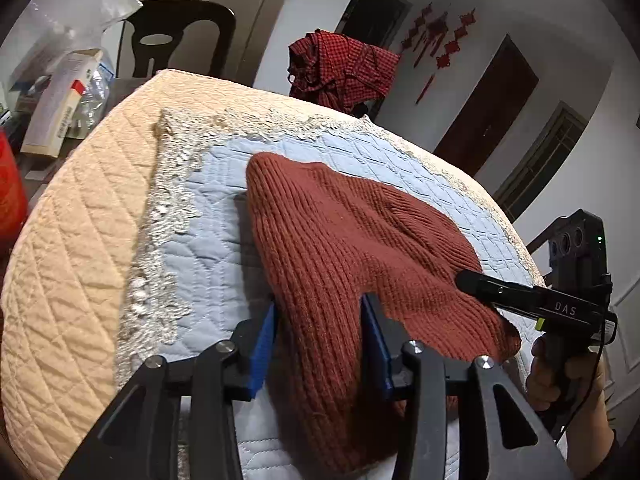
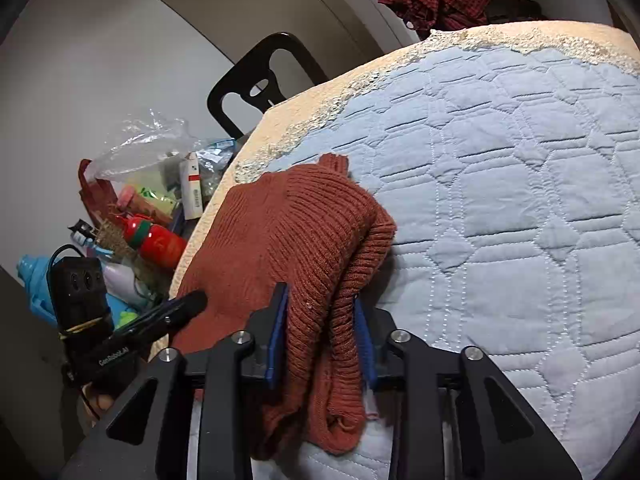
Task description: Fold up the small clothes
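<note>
A rust-red ribbed knit garment [image 1: 340,240] lies on the light blue quilted mat [image 1: 216,240]. My left gripper [image 1: 320,340] is shut on the near edge of the knit, cloth bunched between its blue pads. My right gripper [image 2: 322,332] is shut on another bunched, folded-over part of the same knit [image 2: 288,232]. In the left wrist view the right gripper [image 1: 472,278] reaches onto the knit from the right. In the right wrist view the left gripper [image 2: 192,304] shows at the left on the knit.
The mat lies on a cream quilted cover [image 1: 72,264] with a lace border [image 1: 160,216]. A red checked garment [image 1: 340,68] hangs at the far edge. A dark chair [image 1: 180,40] and clutter of boxes, bags and bottles [image 2: 152,220] stand beside the table.
</note>
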